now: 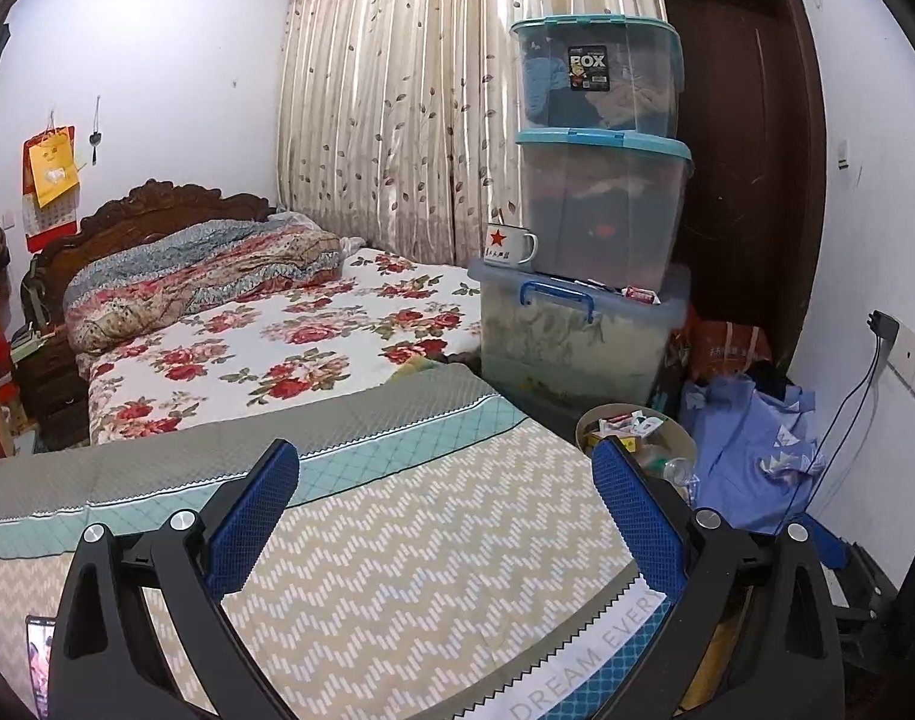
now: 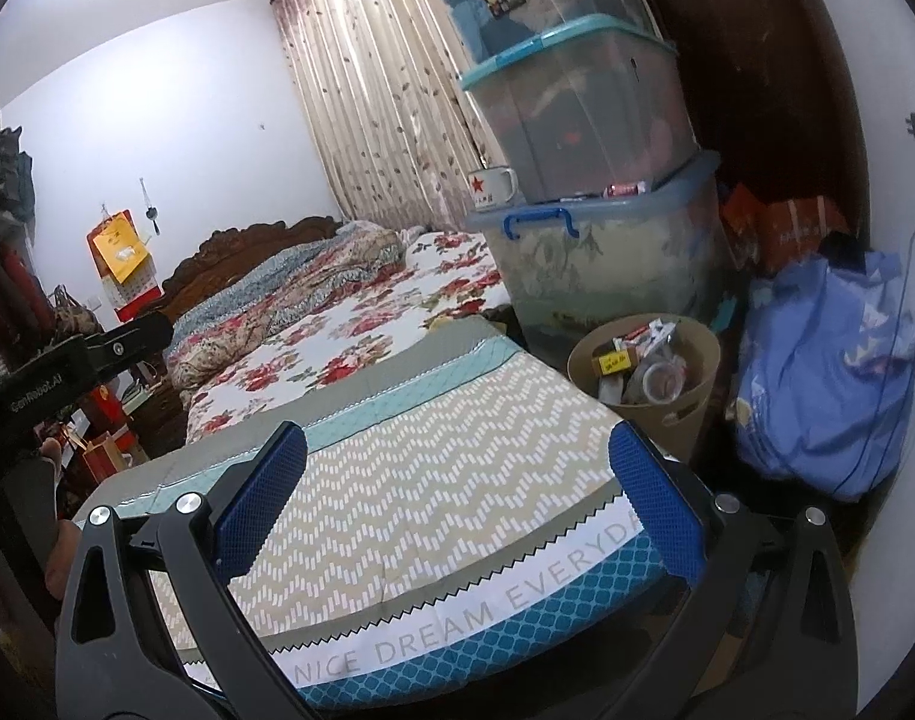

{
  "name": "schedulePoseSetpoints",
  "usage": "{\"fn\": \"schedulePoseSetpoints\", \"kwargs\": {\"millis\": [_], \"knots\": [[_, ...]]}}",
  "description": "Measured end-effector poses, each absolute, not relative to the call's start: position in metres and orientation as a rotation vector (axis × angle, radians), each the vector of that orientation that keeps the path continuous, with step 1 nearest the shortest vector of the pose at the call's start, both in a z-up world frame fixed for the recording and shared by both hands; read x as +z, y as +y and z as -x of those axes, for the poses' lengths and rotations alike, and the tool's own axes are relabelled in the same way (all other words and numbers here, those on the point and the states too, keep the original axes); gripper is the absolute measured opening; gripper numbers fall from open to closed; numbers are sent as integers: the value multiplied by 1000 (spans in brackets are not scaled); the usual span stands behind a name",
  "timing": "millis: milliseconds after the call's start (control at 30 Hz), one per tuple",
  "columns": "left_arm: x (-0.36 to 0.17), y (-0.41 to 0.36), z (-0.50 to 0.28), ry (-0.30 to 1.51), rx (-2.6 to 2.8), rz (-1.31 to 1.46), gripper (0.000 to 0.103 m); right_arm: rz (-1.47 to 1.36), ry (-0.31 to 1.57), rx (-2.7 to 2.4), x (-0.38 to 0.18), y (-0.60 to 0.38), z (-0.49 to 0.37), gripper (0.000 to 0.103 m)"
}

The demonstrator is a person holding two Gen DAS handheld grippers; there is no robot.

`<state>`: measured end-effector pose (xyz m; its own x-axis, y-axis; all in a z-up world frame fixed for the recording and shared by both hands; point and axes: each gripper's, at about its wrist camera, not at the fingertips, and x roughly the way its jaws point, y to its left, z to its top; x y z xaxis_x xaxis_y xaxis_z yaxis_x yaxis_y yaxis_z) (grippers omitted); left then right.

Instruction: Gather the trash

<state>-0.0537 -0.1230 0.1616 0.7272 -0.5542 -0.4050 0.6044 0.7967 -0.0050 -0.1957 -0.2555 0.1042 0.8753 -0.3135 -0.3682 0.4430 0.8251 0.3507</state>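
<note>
Both the left gripper [image 1: 445,516] and right gripper [image 2: 457,504] hover wide and empty over the chevron-patterned folded quilt [image 2: 433,480], with the trash-filled round tan plastic wastebasket [image 2: 691,405] on the floor just beside its far right corner.

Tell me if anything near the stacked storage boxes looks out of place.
An enamel mug with a red star sits at the edge of the bottom storage box lid, and small packets lie loose beside it. The waste bin is piled near its rim. Nothing looks spilled.
</note>
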Motion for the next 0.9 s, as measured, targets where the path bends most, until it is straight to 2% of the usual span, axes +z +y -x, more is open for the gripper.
{"fn": "schedulePoseSetpoints", "kwargs": {"millis": [900], "knots": [[144, -128, 58, 410, -575, -241, 95, -456, 314, -399, 102, -257, 193, 100]]}}
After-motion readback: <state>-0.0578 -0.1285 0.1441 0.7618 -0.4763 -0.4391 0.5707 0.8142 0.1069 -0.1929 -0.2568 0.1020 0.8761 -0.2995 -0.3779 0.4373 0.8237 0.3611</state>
